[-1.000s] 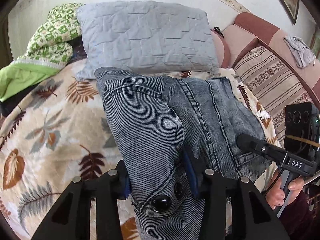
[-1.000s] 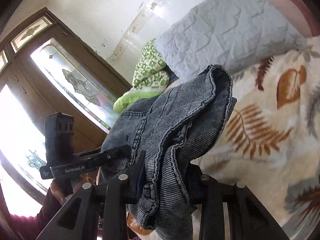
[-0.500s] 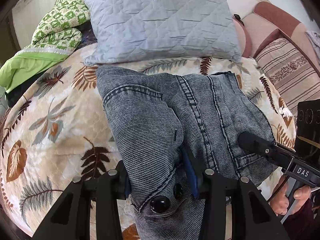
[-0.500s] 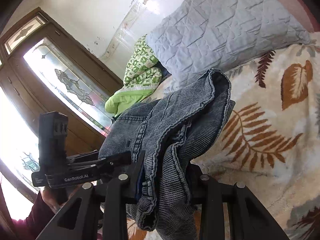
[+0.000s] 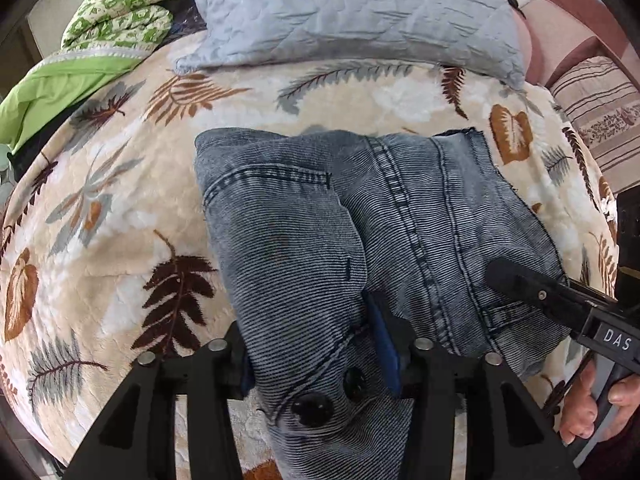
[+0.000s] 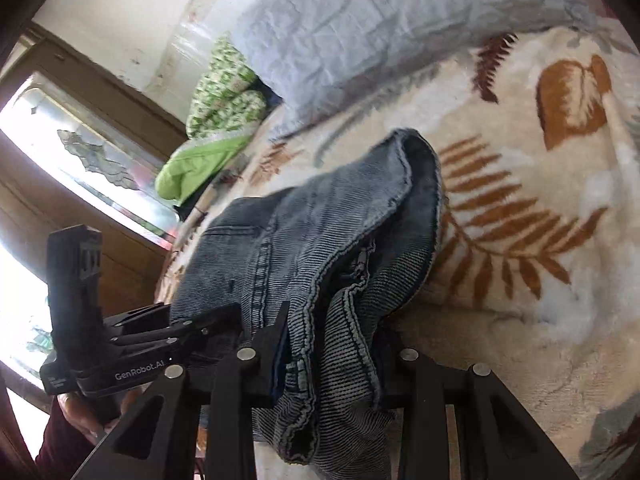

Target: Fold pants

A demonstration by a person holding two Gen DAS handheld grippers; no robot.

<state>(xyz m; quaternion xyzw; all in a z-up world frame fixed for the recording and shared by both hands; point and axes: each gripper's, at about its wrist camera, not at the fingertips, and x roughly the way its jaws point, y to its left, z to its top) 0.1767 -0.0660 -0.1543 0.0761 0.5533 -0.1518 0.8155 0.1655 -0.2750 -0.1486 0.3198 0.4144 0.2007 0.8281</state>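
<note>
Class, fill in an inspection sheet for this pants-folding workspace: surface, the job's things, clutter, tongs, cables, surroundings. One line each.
Surface: bed under a cream leaf-print blanket.
Job's things: grey-blue jeans, already folded over, far part lying on the blanket, near edge bunched in both tongs.
Clutter: grey quilted pillow at the head; green patterned quilt beside it.
Tongs: left tongs opening, with the buttoned waistband between the pads; right tongs clamped on a bunched seam.
Cables: nothing seen.
Surroundings: striped sofa cushion on one side; wooden door with patterned glass on the other; white wall behind.
</note>
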